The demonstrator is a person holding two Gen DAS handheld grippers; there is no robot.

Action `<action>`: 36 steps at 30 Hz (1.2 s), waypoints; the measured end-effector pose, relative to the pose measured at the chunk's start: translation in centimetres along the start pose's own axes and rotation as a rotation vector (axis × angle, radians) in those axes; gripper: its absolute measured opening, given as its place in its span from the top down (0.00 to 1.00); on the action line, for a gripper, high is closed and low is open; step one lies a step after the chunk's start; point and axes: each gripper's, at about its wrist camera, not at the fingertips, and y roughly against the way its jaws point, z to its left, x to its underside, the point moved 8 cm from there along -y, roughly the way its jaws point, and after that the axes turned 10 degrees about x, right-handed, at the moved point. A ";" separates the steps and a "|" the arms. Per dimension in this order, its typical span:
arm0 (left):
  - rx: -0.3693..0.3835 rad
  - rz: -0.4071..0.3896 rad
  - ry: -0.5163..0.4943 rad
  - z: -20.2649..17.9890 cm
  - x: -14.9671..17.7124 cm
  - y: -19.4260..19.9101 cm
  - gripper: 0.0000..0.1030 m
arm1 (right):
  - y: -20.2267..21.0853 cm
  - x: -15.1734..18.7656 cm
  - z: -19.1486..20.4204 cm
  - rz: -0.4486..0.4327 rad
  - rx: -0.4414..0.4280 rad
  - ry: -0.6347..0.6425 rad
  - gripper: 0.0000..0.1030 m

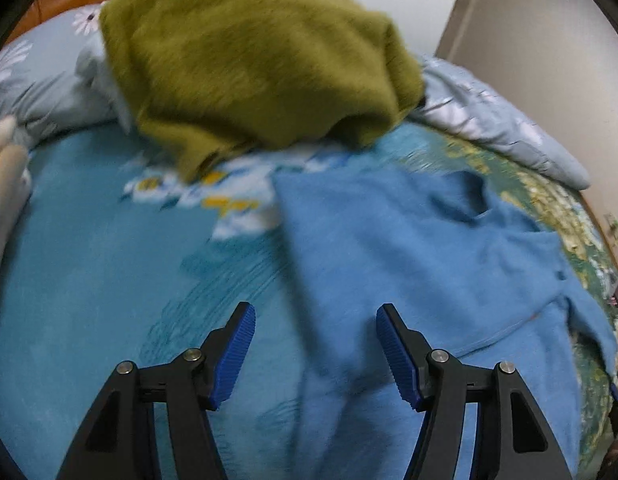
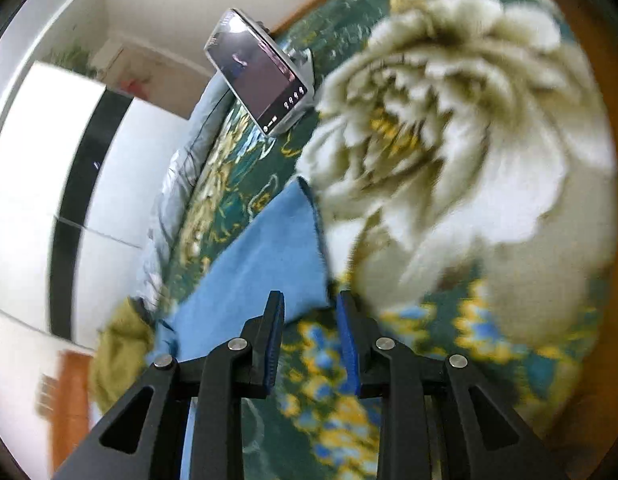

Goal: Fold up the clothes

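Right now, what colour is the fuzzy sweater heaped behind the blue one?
Olive green sweater, best seen in the left wrist view.

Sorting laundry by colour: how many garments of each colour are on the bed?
Green sweater: 1
Blue sweater: 1
Total: 2

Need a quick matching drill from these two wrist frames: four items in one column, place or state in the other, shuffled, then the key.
Items
1. olive sweater
2. blue garment
3. phone
4. left gripper

Descriptions
A. propped up at the bed's far edge
B. spread out on the floral blanket
C. open, empty
D. heaped against the pale quilt

Pairs: 1-D, 2-B, 3-A, 4-C
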 end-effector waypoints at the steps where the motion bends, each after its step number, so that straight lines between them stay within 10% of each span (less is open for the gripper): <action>1: -0.011 0.004 -0.003 0.3 0.3 -0.2 0.35 | -0.2 -0.7 -0.4 -0.001 -0.005 -0.042 0.73; 5: -0.030 0.002 -0.014 0.7 0.9 -0.7 0.34 | -0.6 -2.0 -1.1 -0.030 -0.018 -0.113 0.75; 9: -0.038 -0.009 -0.029 1.1 0.9 -0.6 0.33 | -0.8 -3.0 -1.6 -0.066 -0.027 -0.158 0.98; 16: -0.026 -0.026 -0.017 1.2 0.5 -0.6 0.29 | 0.5 -4.6 1.2 -0.107 0.041 -0.008 0.98; 25: 0.006 -0.074 0.067 3.4 0.3 2.3 0.28 | 4.9 -2.1 20.5 -0.225 -0.107 0.424 0.98; 36: 0.011 -0.117 0.154 8.0 0.6 6.3 0.28 | -2.2 14.3 40.3 -0.030 -0.366 0.772 0.98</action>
